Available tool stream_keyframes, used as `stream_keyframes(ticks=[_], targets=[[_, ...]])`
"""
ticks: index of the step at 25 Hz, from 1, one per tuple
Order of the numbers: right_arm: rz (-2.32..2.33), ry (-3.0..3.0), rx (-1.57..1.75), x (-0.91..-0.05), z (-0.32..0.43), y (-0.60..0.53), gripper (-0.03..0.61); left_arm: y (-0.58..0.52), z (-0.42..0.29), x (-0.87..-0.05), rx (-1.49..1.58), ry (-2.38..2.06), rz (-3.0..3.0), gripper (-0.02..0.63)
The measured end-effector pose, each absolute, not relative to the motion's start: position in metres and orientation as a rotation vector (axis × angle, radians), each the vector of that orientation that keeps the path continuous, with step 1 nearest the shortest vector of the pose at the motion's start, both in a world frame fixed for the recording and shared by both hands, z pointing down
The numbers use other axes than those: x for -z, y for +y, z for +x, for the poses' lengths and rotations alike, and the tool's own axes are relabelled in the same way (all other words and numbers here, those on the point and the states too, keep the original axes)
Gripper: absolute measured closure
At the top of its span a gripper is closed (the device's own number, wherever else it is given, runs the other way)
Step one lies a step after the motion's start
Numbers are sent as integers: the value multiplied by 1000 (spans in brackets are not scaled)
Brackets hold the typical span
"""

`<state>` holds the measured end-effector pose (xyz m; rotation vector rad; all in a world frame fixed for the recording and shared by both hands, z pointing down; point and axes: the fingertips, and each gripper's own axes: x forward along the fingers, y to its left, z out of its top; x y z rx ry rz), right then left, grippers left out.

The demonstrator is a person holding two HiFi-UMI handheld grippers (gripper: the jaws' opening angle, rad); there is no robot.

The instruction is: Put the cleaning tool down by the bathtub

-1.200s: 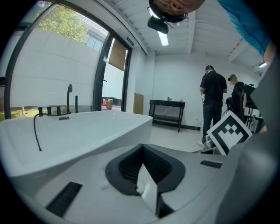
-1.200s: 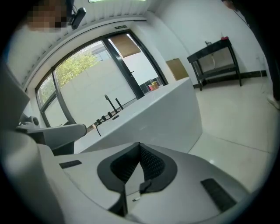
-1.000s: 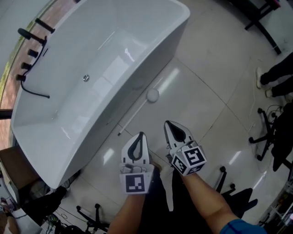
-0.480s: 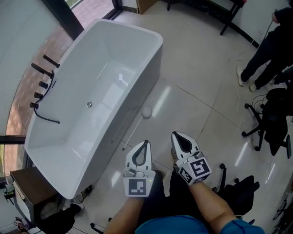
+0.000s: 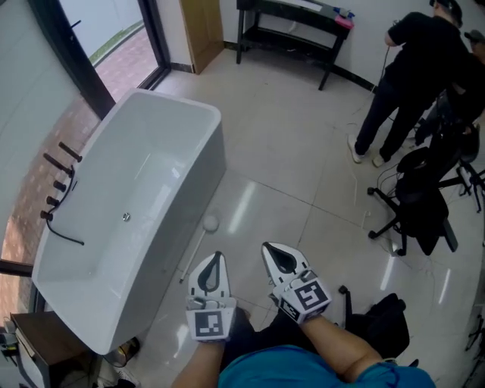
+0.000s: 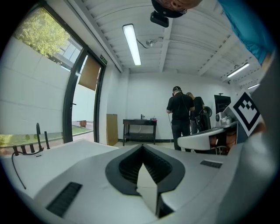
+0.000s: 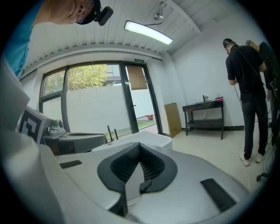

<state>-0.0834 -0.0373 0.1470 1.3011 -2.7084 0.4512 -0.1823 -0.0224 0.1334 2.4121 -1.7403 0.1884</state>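
While the two grippers, the left gripper (image 5: 217, 258) and the right gripper (image 5: 273, 248), hang empty with jaws pressed together, the one cleaning tool (image 5: 210, 223) lies on the floor (image 5: 288, 167) just beside the single white bathtub (image 5: 208, 170). Well apart, a person (image 5: 413, 61) stands near one black table (image 5: 292, 15) and an office chair (image 5: 417, 208).

The floor (image 5: 295, 151) is pale, shiny tile. A big white bathtub (image 5: 136, 204) stands on it at the left. A cleaning tool (image 5: 210, 223) with a long thin stick and a round white end lies flat on the floor, just beside the bathtub. A black table (image 5: 292, 19) stands by the far wall. A black chair (image 5: 417, 204) and a person (image 5: 413, 68) stand at the right.
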Motion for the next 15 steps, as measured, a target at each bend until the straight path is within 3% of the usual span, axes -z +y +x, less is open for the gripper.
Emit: stream_keyframes(ticks=[15], targets=[[1620,-2615,-266,-42,189,12,577,1,99,-43,-75,-1473,2679,614]])
